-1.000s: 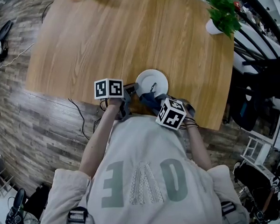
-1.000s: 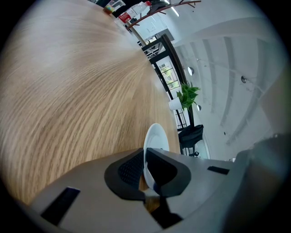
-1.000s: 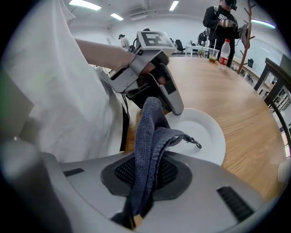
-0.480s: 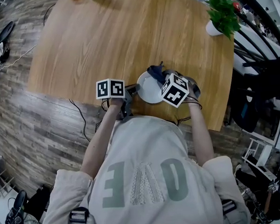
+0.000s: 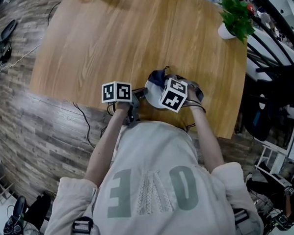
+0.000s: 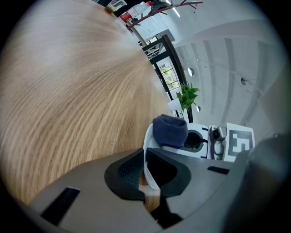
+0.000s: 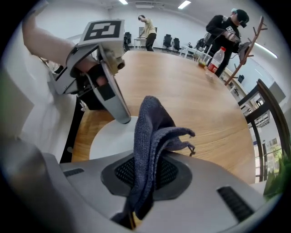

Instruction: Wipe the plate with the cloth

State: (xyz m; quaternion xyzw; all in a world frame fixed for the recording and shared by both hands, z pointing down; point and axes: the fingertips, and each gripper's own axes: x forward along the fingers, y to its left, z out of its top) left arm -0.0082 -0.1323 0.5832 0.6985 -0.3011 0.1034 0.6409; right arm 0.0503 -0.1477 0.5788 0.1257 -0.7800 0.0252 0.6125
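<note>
Only the left gripper view shows the left gripper (image 6: 146,175) fingers clamped on the plate (image 6: 146,148) rim, near the table (image 6: 68,91) edge. The right gripper (image 7: 144,175) fingers pinch the cloth (image 7: 150,136), which has moved from the plate's near side to its far side.

Light wooden table (image 5: 108,38), white plate (image 5: 152,95) near its front edge, potted plant (image 5: 233,15) at far-right corner
</note>
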